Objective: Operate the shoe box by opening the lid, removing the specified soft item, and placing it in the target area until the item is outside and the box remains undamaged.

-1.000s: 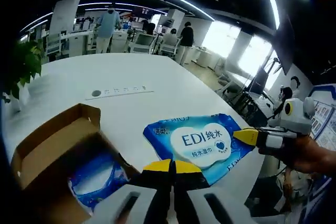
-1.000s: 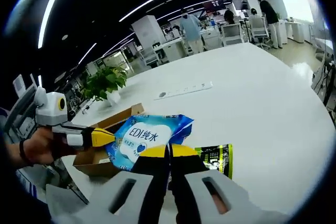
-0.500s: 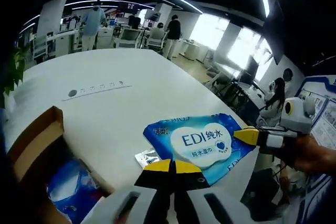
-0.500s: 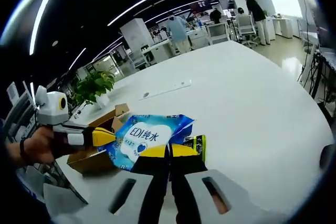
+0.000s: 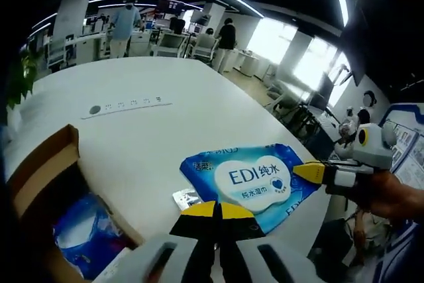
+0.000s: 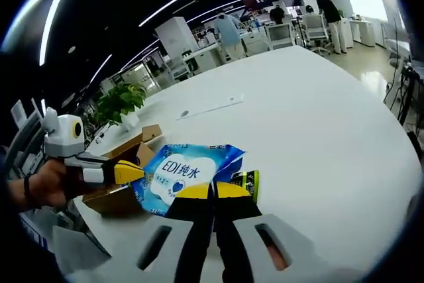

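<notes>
Layout of the table (image 5: 172, 130), as we see it.
We hold the wet-wipe pack (image 5: 248, 180) between both grippers, right of the open shoe box (image 5: 50, 193); a small packet (image 5: 187, 198) lies below it.

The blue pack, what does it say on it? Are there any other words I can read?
"EDI纯水" on the white oval label of the blue wipes pack.
"纯水湿巾" below it on the same label, small but legible.
The top edge of the pack carries tiny print: too blurred to read.
The green-and-black packet carries print too small to read.
</notes>
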The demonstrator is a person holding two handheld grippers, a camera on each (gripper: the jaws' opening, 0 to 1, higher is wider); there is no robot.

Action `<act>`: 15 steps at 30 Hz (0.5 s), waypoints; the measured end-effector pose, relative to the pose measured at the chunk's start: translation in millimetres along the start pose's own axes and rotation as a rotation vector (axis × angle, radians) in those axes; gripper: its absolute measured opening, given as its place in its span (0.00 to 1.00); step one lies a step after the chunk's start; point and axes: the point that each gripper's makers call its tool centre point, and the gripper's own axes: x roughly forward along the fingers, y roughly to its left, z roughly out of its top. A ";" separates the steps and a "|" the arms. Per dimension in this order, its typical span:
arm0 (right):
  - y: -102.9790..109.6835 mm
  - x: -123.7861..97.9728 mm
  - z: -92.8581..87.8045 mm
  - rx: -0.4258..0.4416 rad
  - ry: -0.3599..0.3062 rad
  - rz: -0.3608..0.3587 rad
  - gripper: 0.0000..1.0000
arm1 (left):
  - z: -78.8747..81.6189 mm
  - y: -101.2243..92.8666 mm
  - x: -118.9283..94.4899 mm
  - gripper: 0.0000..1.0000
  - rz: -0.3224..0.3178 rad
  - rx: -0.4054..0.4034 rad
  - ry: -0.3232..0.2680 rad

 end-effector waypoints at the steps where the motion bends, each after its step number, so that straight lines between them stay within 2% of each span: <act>1: -0.7 3.1 -0.3 -0.010 0.010 0.006 0.00 | -1.5 0.7 0.6 0.00 0.006 -0.006 -0.001; 15: -12.6 28.4 -2.3 -0.051 0.088 0.058 0.00 | -5.8 8.9 10.8 0.00 0.055 -0.072 -0.018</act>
